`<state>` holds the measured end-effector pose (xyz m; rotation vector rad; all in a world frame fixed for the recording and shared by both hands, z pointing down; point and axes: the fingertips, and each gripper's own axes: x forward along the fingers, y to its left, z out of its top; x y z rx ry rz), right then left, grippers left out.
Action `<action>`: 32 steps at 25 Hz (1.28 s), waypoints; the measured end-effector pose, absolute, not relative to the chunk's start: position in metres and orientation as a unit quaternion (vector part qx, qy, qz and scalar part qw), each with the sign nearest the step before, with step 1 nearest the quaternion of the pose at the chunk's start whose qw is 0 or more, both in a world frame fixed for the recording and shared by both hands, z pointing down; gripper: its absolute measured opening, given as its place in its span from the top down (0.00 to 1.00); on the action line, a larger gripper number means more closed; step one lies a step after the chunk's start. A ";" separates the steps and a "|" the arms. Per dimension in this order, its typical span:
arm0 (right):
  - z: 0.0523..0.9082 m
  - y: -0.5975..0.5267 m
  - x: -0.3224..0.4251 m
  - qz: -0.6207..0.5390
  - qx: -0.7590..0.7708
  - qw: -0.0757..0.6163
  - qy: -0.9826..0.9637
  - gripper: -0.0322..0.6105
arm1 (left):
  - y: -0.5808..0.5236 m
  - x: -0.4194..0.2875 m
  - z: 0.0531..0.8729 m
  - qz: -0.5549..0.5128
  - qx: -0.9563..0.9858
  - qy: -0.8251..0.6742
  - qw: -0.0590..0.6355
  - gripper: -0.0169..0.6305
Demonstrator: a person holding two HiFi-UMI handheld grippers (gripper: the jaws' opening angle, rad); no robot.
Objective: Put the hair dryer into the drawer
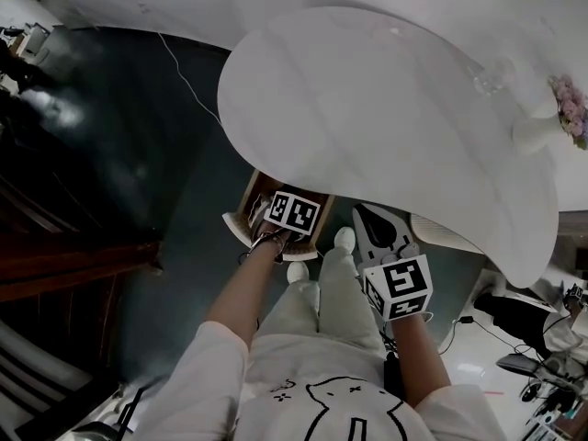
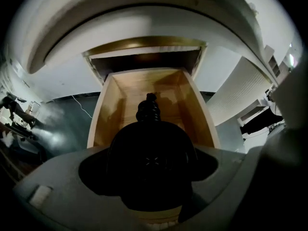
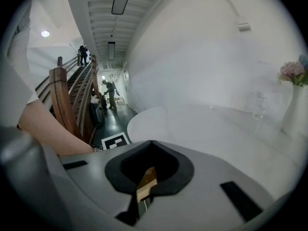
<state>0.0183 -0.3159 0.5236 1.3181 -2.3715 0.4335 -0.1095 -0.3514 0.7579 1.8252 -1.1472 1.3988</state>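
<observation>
The black hair dryer (image 2: 151,160) fills the gap between the jaws of my left gripper (image 2: 153,177), which is shut on it. Its ribbed end (image 2: 148,109) points down into the open wooden drawer (image 2: 108,109) right beneath it. In the head view the drawer (image 1: 248,202) sticks out from under the white round table (image 1: 386,108), and my left gripper (image 1: 289,217) hangs over it, marker cube uppermost. My right gripper (image 1: 375,232) is to the right of the drawer, near the table's edge. In its own view my right gripper (image 3: 144,177) is shut and holds nothing.
A white vase of flowers (image 1: 551,122) and a clear glass (image 1: 487,76) stand on the table's far right. A white cable (image 1: 188,81) runs over the dark floor. A wooden staircase (image 3: 67,100) rises at the left, and people (image 3: 109,93) stand far down the corridor.
</observation>
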 end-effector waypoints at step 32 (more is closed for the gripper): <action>0.539 -0.298 0.037 0.196 0.488 0.179 -0.831 0.95 | -0.350 -0.106 0.779 0.622 0.647 -0.392 0.202 0.36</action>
